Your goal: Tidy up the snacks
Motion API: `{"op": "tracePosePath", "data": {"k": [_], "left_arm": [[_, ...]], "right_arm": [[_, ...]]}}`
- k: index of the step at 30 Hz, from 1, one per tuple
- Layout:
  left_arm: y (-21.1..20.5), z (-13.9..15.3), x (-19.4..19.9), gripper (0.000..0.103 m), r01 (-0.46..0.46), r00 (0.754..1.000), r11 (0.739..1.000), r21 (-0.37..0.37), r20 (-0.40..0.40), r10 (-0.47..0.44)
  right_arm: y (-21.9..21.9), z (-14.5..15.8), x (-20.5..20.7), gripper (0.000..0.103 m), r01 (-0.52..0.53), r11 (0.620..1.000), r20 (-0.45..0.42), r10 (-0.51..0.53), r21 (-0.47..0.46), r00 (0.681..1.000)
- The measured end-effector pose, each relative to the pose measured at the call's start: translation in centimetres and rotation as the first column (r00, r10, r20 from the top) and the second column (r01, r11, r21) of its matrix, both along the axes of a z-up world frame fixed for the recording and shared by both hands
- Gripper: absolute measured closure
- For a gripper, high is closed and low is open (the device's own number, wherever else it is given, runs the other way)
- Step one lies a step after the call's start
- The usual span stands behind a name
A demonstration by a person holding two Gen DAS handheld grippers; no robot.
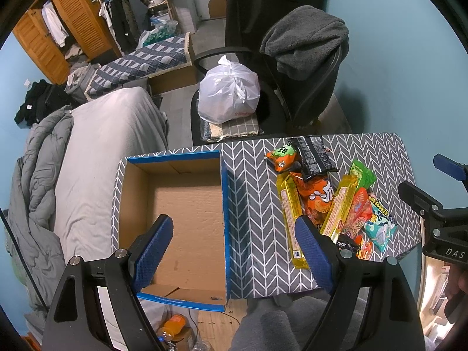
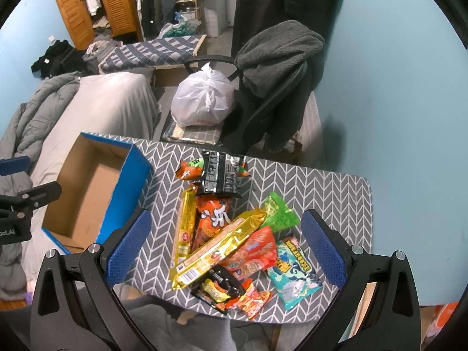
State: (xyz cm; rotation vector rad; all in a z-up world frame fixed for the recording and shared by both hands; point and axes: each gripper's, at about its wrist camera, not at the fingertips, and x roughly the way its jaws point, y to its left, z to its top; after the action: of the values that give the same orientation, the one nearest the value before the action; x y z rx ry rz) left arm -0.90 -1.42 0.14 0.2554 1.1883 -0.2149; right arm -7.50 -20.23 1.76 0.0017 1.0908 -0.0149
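Cardboard, blue on the outside and bare brown within, forms the empty box (image 1: 175,219) that stands at the left end of the tabletop (image 1: 257,257); the snack packets (image 2: 234,234) lie in a loose overlapping heap to its right, apart from the box. Both tools are spread and hold nothing: the left tool (image 1: 234,251) hangs over the box's right wall, the right tool (image 2: 225,251) hangs above the near part of the heap. The step in hand appears to be the first pick. Select a packet lying on top, such as the long gold wrapper (image 2: 216,251) that crosses the red packet (image 2: 254,254), and not the orange bag (image 2: 210,219) partly covered by its neighbours. Align the fingers across the narrow width of the wrapper, close on a flat section away from the crimped ends, and lift straight up so adjacent packets are not dragged. Foil wrappers are likely to be slippery and to crush; apply moderate pressure only. The small packets (image 2: 234,295) at the near edge of the tabletop could be knocked off. The tabletop carries a grey chevron cloth. Behind it stand an office chair (image 2: 263,111) draped with a grey fleece and bearing a white plastic bag (image 2: 201,99), a bed (image 1: 99,152) with grey bedding to the left, wooden louvred doors (image 2: 96,5) and a pale blue wall (image 2: 395,73).
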Motion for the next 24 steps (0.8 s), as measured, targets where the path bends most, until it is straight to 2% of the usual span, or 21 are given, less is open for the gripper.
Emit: {"op": "tracePosePath", "data": {"k": [24], "left_arm": [[-0.54,-0.54,-0.02,0.016,0.007,1.0,1.0,0.003,-0.008,-0.007]], "right_arm": [[-0.25,-0.11,0.05,0.002,0.0,1.0,-0.006,0.0,0.008,1.0]]}}
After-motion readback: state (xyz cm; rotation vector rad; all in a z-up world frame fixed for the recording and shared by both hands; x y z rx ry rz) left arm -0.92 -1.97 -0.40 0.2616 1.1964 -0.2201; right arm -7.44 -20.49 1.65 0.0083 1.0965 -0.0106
